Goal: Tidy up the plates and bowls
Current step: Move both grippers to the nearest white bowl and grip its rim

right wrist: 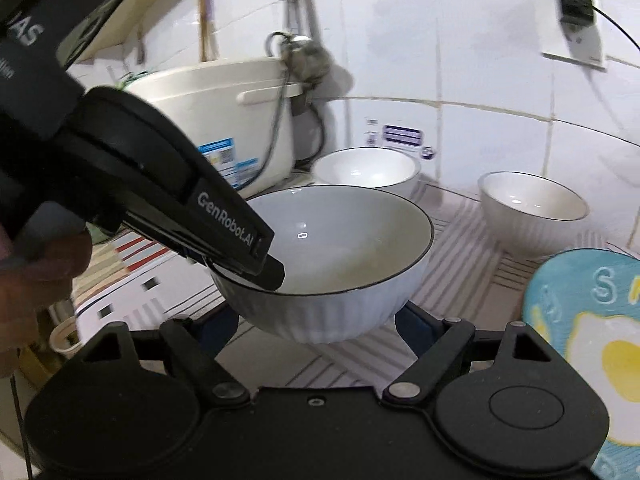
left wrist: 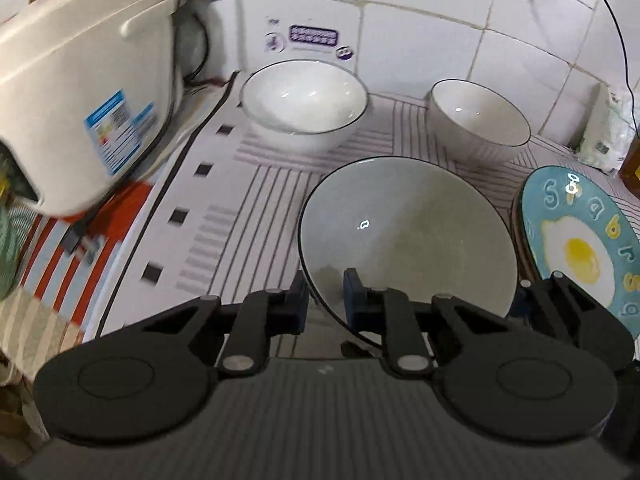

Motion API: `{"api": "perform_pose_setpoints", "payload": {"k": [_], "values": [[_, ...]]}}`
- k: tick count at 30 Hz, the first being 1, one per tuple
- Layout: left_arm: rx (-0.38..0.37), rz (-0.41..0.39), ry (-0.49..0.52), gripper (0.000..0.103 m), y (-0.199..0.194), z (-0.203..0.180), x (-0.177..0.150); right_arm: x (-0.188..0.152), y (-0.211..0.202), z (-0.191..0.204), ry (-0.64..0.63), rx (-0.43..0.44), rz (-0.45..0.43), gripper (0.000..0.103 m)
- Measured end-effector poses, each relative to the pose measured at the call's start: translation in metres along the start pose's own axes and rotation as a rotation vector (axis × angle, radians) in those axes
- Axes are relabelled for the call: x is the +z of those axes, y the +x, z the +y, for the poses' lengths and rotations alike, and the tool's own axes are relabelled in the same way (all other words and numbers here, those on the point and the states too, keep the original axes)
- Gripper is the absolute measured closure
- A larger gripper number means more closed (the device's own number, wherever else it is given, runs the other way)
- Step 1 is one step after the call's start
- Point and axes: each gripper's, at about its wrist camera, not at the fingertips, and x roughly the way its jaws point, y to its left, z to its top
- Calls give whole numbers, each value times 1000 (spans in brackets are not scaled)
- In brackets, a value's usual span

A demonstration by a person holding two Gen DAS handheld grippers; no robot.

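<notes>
White tiled walls and a striped mat over the counter frame what I am working on. My left gripper [left wrist: 325, 298] is pinched on the near rim of the large bowl [left wrist: 404, 232], one finger outside the wall and one inside, and from the right wrist view the bowl seems to hang clear of the mat, tilted toward me. My right gripper [right wrist: 316, 326] is spread wide, its two fingers standing either side of the bowl's ribbed base without touching it, so nothing is held there. Just beyond the held bowl, to the left of my left gripper's line, sits a wide white bowl [left wrist: 304, 106] against the wall; to the right of it stands a smaller ribbed bowl [left wrist: 478, 120]. Close on the right of both grippers lies the blue egg plate [left wrist: 580, 240], apparently on top of other plates. Off to the far left is a white appliance [left wrist: 80, 92] with a label. My worry is the single-edge pinch: the glazed rim is slick and the bowl's weight hangs forward of the pads, so it could pivot or slip out if I swing quickly. Carrying it toward the wide bowl, a low pass could clip that rim; drifting right could knock the plate stack.
</notes>
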Motion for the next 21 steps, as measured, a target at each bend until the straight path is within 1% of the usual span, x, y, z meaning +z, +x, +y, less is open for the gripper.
{"api": "perform_pose_setpoints", "payload": {"k": [3,6,9,10,13,15,17,19,20,21], "values": [[5,1,2,86,11,-1,2,5,7,-7,41,-36,28,14],[10,-1,6,87,22,1,0,6,17,-2,-14,-85,46,15],[16,25,-13,87,32,5,0,8,27,3,-50,-113,74,15],[18,22,-13,87,32,5,-1,8,31,4,-61,-119,89,15],[37,17,19,87,32,0,-2,9,35,5,-72,-133,131,15],[34,33,19,84,31,0,-2,9,34,7,-78,-141,148,15],[22,90,33,78,27,-3,1,10,28,11,-105,-181,160,13],[26,77,63,70,16,-7,2,15,21,16,-147,-232,207,13],[32,74,81,64,11,-8,3,17,14,18,-167,-246,210,12],[41,71,100,61,5,-10,5,20,4,18,-181,-244,199,12]]}}
